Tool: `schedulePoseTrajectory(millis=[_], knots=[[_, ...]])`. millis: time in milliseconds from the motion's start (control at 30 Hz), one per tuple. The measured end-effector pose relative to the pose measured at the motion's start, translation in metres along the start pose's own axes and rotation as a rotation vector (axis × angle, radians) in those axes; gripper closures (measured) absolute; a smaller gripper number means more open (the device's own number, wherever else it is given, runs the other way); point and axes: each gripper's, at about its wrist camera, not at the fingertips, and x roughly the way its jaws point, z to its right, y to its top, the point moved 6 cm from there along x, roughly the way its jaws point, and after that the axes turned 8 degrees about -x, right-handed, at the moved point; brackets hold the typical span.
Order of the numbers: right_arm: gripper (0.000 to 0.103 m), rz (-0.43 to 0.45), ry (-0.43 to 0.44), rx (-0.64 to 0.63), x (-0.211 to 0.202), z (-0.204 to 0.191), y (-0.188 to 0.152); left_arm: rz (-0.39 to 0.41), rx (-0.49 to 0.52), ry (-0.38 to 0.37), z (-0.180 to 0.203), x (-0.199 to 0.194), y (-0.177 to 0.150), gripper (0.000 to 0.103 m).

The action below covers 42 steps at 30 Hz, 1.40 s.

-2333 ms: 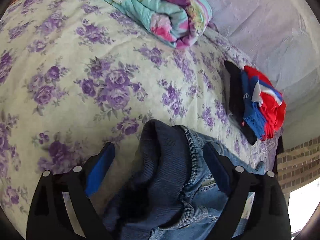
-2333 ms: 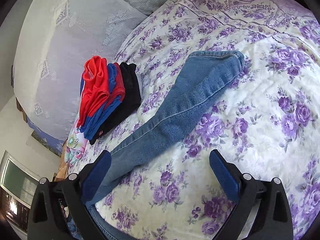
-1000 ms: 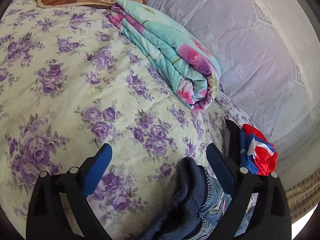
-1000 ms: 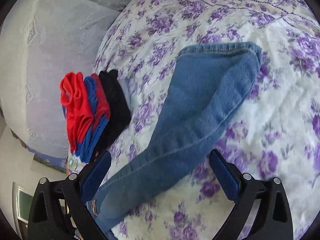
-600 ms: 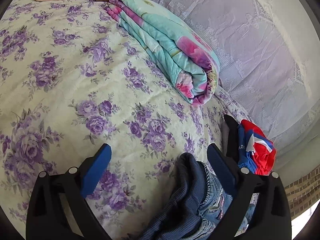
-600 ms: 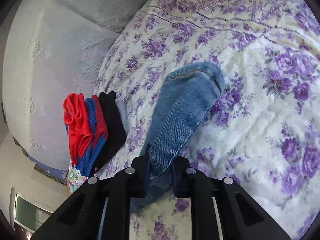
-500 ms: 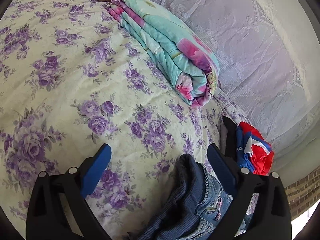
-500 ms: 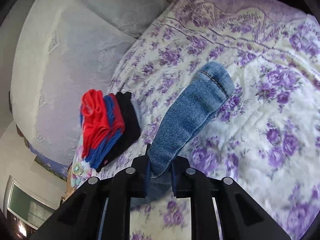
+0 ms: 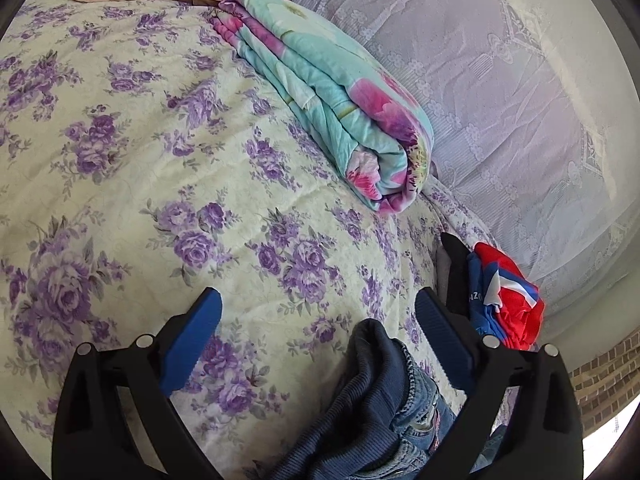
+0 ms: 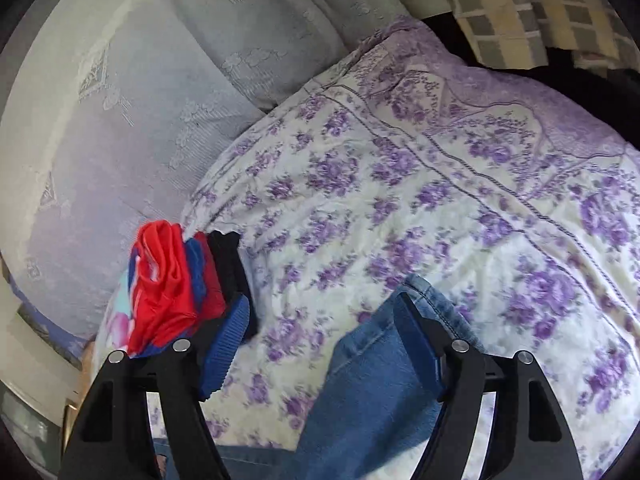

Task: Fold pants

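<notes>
While both grippers sit wide open holding nothing, jeans (image 10: 376, 396) lie flat on the bedspread (image 10: 460, 208); right gripper (image 10: 320, 344) over the leg cuff, left gripper (image 9: 320, 320) at the waistband (image 9: 376, 376); regrip cuff squarely, fold toward waist.

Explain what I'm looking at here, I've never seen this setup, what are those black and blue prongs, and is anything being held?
Each picture comes from a camera on a handheld gripper, looking along its two blue-padded fingers. The left gripper is open above the jeans' waistband. The right gripper is open too, with a jeans leg lying flat on the floral bedspread beneath it. Neither holds anything. Also on the bed: a folded quilt and a stack of red, blue and black clothes.
</notes>
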Motion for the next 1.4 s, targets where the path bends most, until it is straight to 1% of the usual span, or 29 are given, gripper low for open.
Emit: schedulePoseTrajectory(millis=[67, 133, 233, 300, 367, 433, 467, 500, 533, 567, 600, 667, 733, 767, 800, 833, 867, 900, 933, 967, 1033, 1067, 1100, 1133, 1200, 1233, 1300, 1367, 1400], knots=[[0.028, 0.008, 0.042, -0.007, -0.008, -0.003, -0.01, -0.004, -0.001, 0.0, 0.0, 0.001, 0.0, 0.008], [0.028, -0.008, 0.031, 0.003, -0.02, 0.007, -0.033, -0.032, 0.006, 0.001, 0.001, 0.006, -0.003, 0.008], [0.028, -0.066, 0.008, 0.125, -0.029, 0.048, -0.073, -0.066, 0.022, 0.007, 0.004, 0.012, -0.008, 0.008], [0.029, -0.125, 0.024, 0.215, -0.023, 0.071, -0.093, -0.067, 0.033, 0.009, 0.005, 0.013, -0.009, 0.008], [0.038, -0.134, 0.044, 0.259, -0.013, 0.082, -0.099, -0.073, 0.037, 0.01, 0.005, 0.014, -0.01, 0.008], [0.039, -0.118, 0.078, 0.271, -0.001, 0.082, -0.094, -0.077, 0.037, 0.011, 0.005, 0.016, -0.011, 0.008], [0.045, -0.122, 0.098, 0.284, 0.008, 0.082, -0.092, -0.077, 0.038, 0.011, 0.005, 0.016, -0.011, 0.008], [0.056, -0.131, 0.102, 0.297, 0.015, 0.083, -0.092, -0.075, 0.039, 0.01, 0.005, 0.016, -0.011, 0.008], [0.062, -0.138, 0.106, 0.307, 0.022, 0.084, -0.092, -0.075, 0.04, 0.01, 0.005, 0.017, -0.011, 0.007], [0.078, -0.139, 0.114, 0.312, 0.025, 0.085, -0.093, -0.076, 0.041, 0.011, 0.005, 0.017, -0.011, 0.007], [0.088, -0.134, 0.122, 0.322, 0.024, 0.086, -0.094, -0.075, 0.04, 0.012, 0.004, 0.018, -0.011, 0.007], [0.093, -0.095, 0.153, 0.31, 0.005, 0.082, -0.091, -0.073, 0.041, 0.01, 0.005, 0.018, -0.011, 0.007], [0.093, -0.033, 0.173, 0.232, -0.031, 0.07, -0.085, -0.07, 0.042, 0.006, 0.005, 0.017, -0.011, 0.007], [0.093, -0.017, 0.17, 0.219, -0.048, 0.07, -0.085, -0.072, 0.044, 0.003, 0.006, 0.017, -0.011, 0.007], [0.093, -0.022, 0.16, 0.23, -0.06, 0.076, -0.089, -0.076, 0.047, -0.002, 0.006, 0.017, -0.012, 0.007], [0.093, -0.048, 0.137, 0.242, -0.068, 0.086, -0.098, -0.087, 0.052, -0.008, 0.008, 0.017, -0.013, 0.007], [0.089, -0.102, 0.1, 0.238, -0.068, 0.097, -0.109, -0.097, 0.057, -0.012, 0.01, 0.018, -0.014, 0.007], [0.082, -0.183, 0.053, 0.233, -0.064, 0.108, -0.124, -0.109, 0.065, -0.019, 0.012, 0.019, -0.016, 0.007], [0.084, -0.215, 0.047, 0.258, -0.065, 0.117, -0.135, -0.121, 0.071, -0.025, 0.014, 0.02, -0.017, 0.007], [0.08, -0.177, 0.073, 0.278, -0.075, 0.119, -0.137, -0.13, 0.076, -0.027, 0.017, 0.021, -0.018, 0.007], [0.049, -0.081, 0.063, 0.288, -0.099, 0.115, -0.133, -0.153, 0.075, -0.038, 0.021, 0.022, -0.018, 0.007], [0.024, -0.017, 0.061, 0.286, -0.108, 0.111, -0.128, -0.168, 0.074, -0.046, 0.024, 0.023, -0.018, 0.007], [0.023, 0.04, 0.044, 0.273, -0.118, 0.109, -0.126, -0.186, 0.074, -0.049, 0.027, 0.026, -0.018, 0.007], [0.023, 0.072, 0.019, 0.25, -0.124, 0.105, -0.124, -0.208, 0.075, -0.047, 0.03, 0.03, -0.02, 0.007], [0.023, 0.109, 0.025, 0.213, -0.127, 0.096, -0.122, -0.23, 0.095, -0.028, 0.035, 0.037, -0.024, 0.007], [0.021, 0.112, 0.036, 0.206, -0.123, 0.091, -0.123, -0.245, 0.122, -0.012, 0.039, 0.041, -0.028, 0.007], [0.01, 0.089, 0.041, 0.189, -0.112, 0.082, -0.126, -0.267, 0.181, 0.025, 0.045, 0.048, -0.036, 0.007], [0.01, 0.113, -0.009, 0.132, -0.108, 0.076, -0.127, -0.298, 0.255, 0.059, 0.052, 0.057, -0.043, 0.007], [0.01, 0.12, -0.023, 0.094, -0.105, 0.071, -0.127, -0.329, 0.3, 0.069, 0.056, 0.062, -0.048, 0.008]])
